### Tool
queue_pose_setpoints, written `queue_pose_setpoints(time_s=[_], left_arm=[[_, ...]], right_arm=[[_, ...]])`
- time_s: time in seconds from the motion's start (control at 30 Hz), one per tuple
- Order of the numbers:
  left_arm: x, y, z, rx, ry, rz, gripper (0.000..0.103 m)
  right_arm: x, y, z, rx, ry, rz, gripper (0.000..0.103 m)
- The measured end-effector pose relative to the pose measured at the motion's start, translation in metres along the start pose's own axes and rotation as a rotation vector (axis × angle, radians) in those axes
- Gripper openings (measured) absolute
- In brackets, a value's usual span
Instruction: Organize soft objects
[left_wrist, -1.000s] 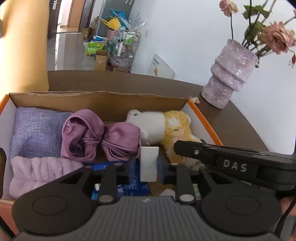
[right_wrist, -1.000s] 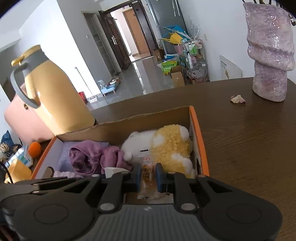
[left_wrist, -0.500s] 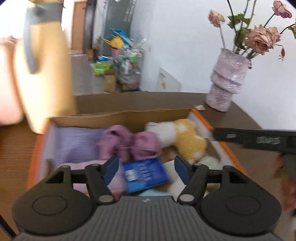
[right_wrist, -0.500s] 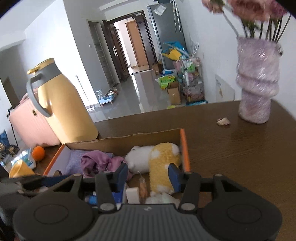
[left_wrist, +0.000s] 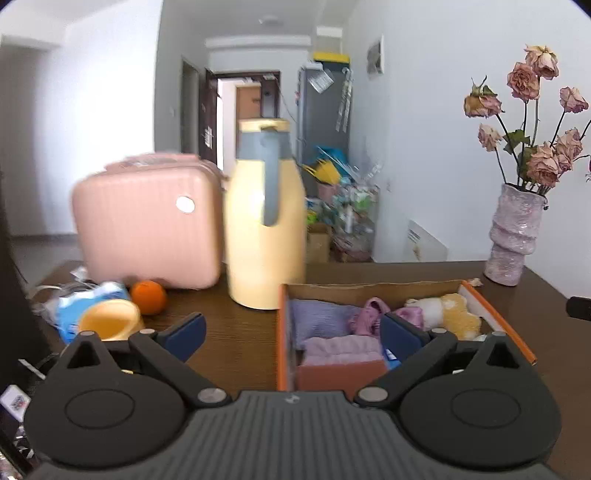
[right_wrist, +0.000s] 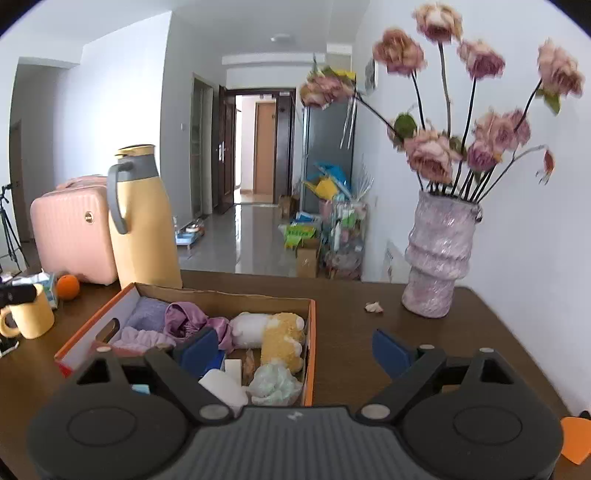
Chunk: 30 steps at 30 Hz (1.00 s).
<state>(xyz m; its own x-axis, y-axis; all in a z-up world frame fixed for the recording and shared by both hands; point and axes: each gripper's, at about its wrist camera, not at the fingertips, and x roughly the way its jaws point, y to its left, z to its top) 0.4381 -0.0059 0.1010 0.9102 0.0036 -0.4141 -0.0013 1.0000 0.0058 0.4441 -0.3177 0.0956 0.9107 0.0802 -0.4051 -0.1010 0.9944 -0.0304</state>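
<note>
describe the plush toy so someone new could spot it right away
Start at the orange-edged box on the brown table. At its end nearest the vase lies the plush toy, beside purple cloths. It alone is fluffy, half white and half yellow.

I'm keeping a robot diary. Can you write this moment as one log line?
left gripper: open, empty | right gripper: open, empty | jaws just opened | box: holds plush, cloths
</note>
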Motion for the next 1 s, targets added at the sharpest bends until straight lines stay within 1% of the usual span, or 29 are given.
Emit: queue_pose_setpoints(time_s=[0.1, 0.2, 0.33, 0.5, 0.67, 0.73, 0.77, 0.87, 0.93, 1.0], left_arm=[[-0.02, 0.002, -0.01, 0.023, -0.028, -0.003, 0.103], [-0.039, 0.004, -0.023, 0.026, -0.049, -0.003, 0.103], [-0.079, 0.016, -0.052, 0.01, -0.083, 0.014, 0.103], [-0.136, 0.025, -0.104, 0.034, -0.137, 0.052, 0.103], [-0.19, 0.036, -0.151, 0.022, -0.145, 0.031, 0.103], [-0.212, 0.041, -0.167, 0.02, -0.157, 0.039, 0.103], [-0.222, 0.042, -0.173, 0.023, -0.16, 0.045, 0.103], [-0.251, 0.043, -0.19, 0.042, -0.162, 0.042, 0.103], [-0.269, 0.04, -0.204, 0.069, -0.146, 0.044, 0.103], [-0.288, 0.039, -0.218, 0.062, -0.144, 0.046, 0.103]], right_arm=[[-0.016, 0.011, -0.008, -0.015, -0.021, 0.008, 0.091], [-0.033, 0.02, -0.015, 0.0, -0.047, 0.011, 0.092], [-0.062, 0.03, -0.037, 0.028, -0.07, 0.005, 0.093], [-0.107, 0.044, -0.079, 0.039, -0.104, -0.015, 0.093], [-0.164, 0.064, -0.131, 0.054, -0.121, 0.01, 0.094], [-0.187, 0.072, -0.15, 0.058, -0.129, 0.015, 0.095], [-0.197, 0.075, -0.158, 0.063, -0.131, 0.02, 0.097], [-0.227, 0.086, -0.186, 0.097, -0.115, 0.038, 0.098], [-0.243, 0.094, -0.204, 0.085, -0.087, 0.049, 0.098], [-0.259, 0.102, -0.221, 0.084, -0.07, 0.038, 0.098]])
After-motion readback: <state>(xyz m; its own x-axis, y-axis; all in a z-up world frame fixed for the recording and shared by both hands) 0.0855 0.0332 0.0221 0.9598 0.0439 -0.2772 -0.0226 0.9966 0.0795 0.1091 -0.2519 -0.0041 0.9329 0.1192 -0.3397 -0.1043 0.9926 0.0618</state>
